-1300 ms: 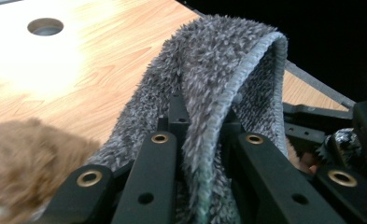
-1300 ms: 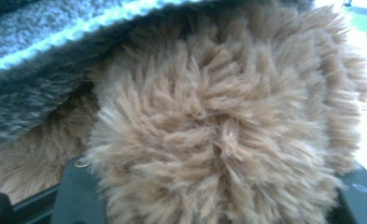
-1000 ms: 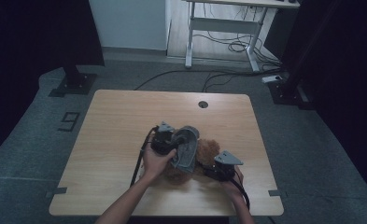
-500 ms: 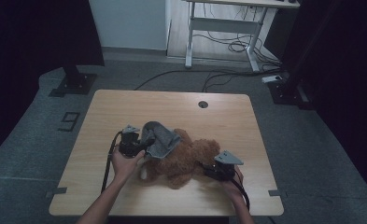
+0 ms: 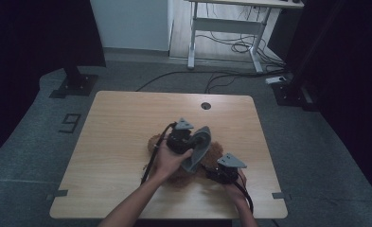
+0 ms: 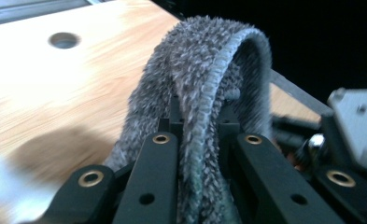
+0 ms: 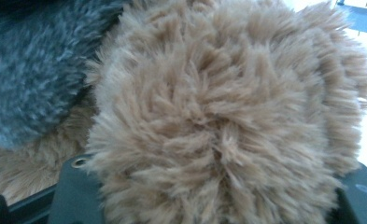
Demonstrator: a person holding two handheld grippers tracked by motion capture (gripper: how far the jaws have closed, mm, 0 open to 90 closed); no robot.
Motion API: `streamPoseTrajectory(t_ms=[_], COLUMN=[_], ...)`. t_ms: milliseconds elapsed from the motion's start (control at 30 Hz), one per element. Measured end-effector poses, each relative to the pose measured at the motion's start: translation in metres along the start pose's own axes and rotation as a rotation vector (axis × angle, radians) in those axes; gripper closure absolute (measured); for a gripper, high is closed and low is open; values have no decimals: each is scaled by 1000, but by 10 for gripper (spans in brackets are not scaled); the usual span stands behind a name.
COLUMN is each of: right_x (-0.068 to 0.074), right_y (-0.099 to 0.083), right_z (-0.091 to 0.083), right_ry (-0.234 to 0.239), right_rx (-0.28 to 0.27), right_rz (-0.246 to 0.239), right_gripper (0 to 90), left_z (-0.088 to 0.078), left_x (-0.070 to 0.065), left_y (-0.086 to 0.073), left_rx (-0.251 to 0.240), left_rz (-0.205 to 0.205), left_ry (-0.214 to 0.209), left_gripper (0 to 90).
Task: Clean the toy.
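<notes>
Two things were in your grip: a grey fuzzy cloth (image 5: 199, 147) in the left tongs (image 5: 189, 147) and a tan plush toy (image 5: 213, 152) in the right tongs (image 5: 211, 171). No container stood on the worktop (image 5: 127, 123); the toy lay on its bare wood near the front edge, right of centre, and the cloth hung over the toy's upper side.

Your left tongs were clamped shut on the cloth. In the left gripper view the grey pile (image 6: 204, 93) ran up between the two black jaws, arched over in a loop above them and dropped behind. Your left forearm (image 5: 136, 203) came in from the bottom edge, angled up and to the right, with the hand (image 5: 167, 158) wrapped around the tongs' body above the toy and the cable (image 5: 153, 156) trailing off its left side.

Your right tongs sat low at the toy's near right side, roughly half open with tan fur (image 7: 228, 121) bulging between the jaws, which pressed on it from both sides. Grey cloth (image 7: 31, 70) showed at the upper left of that view, touching the fur. Your right hand (image 5: 235, 194) held the tongs from behind, near the worktop's front edge.
</notes>
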State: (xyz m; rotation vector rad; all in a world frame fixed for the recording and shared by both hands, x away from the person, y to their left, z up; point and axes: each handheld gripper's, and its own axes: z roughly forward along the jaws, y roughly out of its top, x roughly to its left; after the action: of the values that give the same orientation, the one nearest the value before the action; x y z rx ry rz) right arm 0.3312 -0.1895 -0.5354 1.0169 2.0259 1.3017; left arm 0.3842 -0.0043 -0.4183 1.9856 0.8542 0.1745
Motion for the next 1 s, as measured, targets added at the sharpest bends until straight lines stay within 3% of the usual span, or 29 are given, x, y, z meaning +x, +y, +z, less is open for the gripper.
streamPoseTrajectory(t_ms=[33, 67, 167, 200, 300, 367, 400, 433, 467, 500, 533, 567, 633, 667, 700, 800, 900, 967, 1000], right_x=[0, 1, 2, 3, 2, 3, 4, 4, 4, 4, 5, 5, 6, 6, 6, 4, 4, 4, 3], right_y=[0, 0, -1, -1, -2, -2, -1, -1, -1, -1, -1, -1, -1, -1, -1, -3, -4, -4, -4], right_z=[0, 0, -1, -1, -1, -1, -1, -1, -1, -1, -1, -1, -1, -1, -1, -1, -1, -1, -1], right_ry=[0, -4, -10, -10, -12, -14, -21, -21, -22, -22, -21, -21, -24, -26, -26, -20, -19, -19, -18], right_rx=[0, -4, -5, -3, 0, 1, 1, 0, 1, 1, 0, 0, -2, -1, -1, -7, -8, -8, -10], right_rz=[0, -6, -15, -14, -13, -17, -20, -18, -21, -21, -18, -18, -17, -14, -14, -3, -3, -3, 3], right_gripper=[355, 356, 356, 355, 355, 355, 355, 355, 355, 355, 354, 354, 353, 352, 352, 351, 350, 350, 350], left_z=[0, 15, 29, 39, 39, 35, 29, 27, 24, 24, 18, 18, 10, 0, 0, -21, -30, -39, -46], left_x=[0, -8, -14, -16, -13, -8, 1, 8, 16, 16, 32, 32, 41, 47, 47, 61, 71, 81, 92], left_y=[0, 4, 4, -1, -5, -6, -8, -11, -15, -15, -24, -24, -32, -35, -35, -44, -52, -61, -75], left_rx=[0, 18, 57, 92, 91, 98, 127, 136, 140, 140, 123, 123, 97, 80, 80, 69, 71, 94, 100], left_rz=[0, 3, 28, 70, 62, 49, 67, 51, 25, 25, -43, -43, -85, -92, -92, -81, -100, -91, -124], left_ry=[0, -11, 16, 71, 75, 94, 162, 178, 171, 171, 154, 154, 130, 128, 128, 186, 203, 264, 268], left_gripper=[824, 824, 823, 823, 823, 824, 824, 824, 824, 824, 824, 824, 824, 823, 823, 821, 820, 821, 821])
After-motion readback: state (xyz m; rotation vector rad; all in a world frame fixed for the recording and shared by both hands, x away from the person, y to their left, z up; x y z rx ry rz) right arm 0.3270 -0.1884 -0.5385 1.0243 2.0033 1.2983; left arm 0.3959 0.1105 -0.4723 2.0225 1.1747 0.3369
